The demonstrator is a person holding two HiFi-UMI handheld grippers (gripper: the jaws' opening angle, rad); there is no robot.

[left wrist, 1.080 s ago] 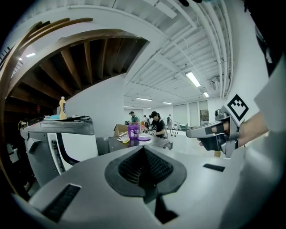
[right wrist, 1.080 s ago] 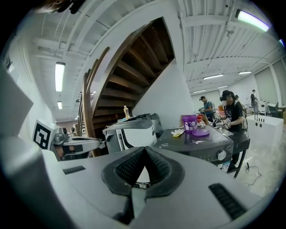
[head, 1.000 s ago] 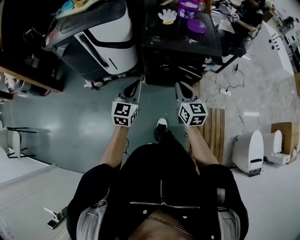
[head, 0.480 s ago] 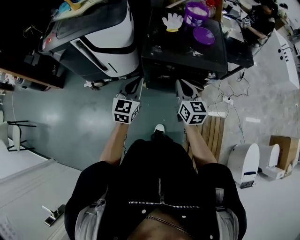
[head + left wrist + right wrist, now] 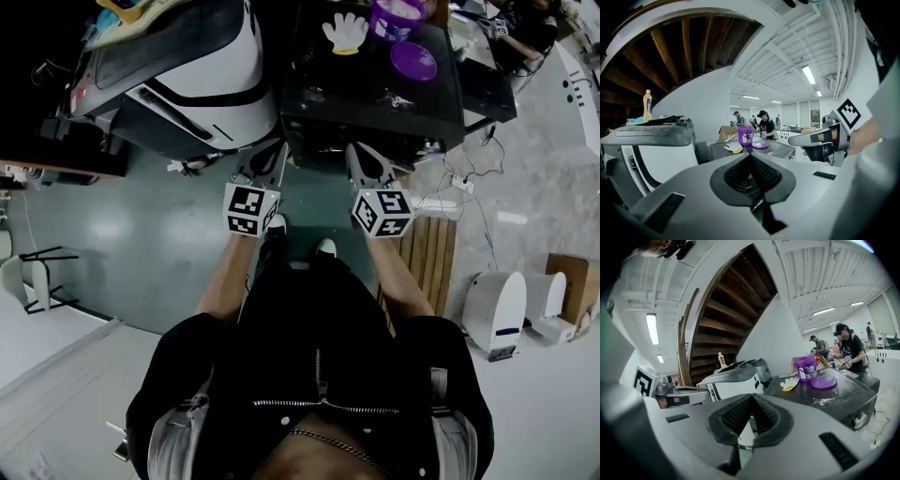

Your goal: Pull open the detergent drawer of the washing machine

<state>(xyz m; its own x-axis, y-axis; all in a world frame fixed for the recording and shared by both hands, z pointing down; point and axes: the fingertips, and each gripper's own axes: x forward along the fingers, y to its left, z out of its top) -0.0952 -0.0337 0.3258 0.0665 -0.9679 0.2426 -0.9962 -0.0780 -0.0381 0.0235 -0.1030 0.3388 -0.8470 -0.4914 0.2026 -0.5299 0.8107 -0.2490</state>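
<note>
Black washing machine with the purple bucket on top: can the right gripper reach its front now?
Probably yes. The right gripper, jaws shut and empty, points at the black washing machine just ahead; nothing stands between them. Its drawer cannot be made out.

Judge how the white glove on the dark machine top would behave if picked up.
The white glove lies flat and splayed, so it would probably flop and drape, not hold shape. It looks thin, so likely very light. Pushed, it would more likely bunch or slide than roll.
</note>
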